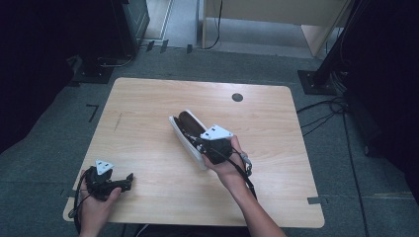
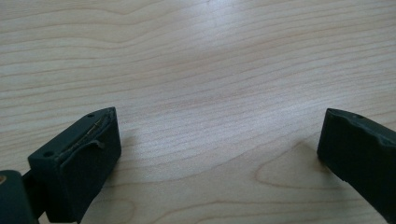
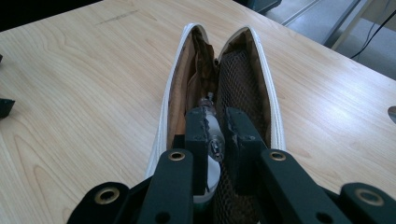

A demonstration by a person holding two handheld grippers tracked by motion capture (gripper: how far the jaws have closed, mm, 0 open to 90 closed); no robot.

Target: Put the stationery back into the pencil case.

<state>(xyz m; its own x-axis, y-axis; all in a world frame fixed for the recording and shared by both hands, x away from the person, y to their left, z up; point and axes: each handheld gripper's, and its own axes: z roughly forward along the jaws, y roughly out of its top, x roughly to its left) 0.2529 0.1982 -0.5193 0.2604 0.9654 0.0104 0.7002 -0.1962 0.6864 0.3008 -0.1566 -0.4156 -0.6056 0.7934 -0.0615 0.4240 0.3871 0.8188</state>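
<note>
A long white pouch [image 1: 184,127] lies open in the middle of the wooden table [image 1: 148,98], showing a brown lining and a dark mesh pocket [image 3: 240,74]. My right gripper [image 1: 194,139] reaches into its mouth from the near right. In the right gripper view the right gripper [image 3: 215,122] is shut on a slim pen-like thing [image 3: 208,106] with a clear, silvery tip that points into the pouch [image 3: 274,109]. At the front left corner a hand holds my left gripper [image 1: 129,179] low over the table. Its jaws stand wide apart in the left gripper view [image 2: 219,135], with bare wood between them.
A round dark cable hole [image 1: 237,97] sits near the table's far edge. Grey carpet surrounds the table, with black stands [image 1: 316,79] and cables [image 1: 321,113] at the right, dark equipment at the back left, and pale wooden furniture [image 1: 316,34] at the back.
</note>
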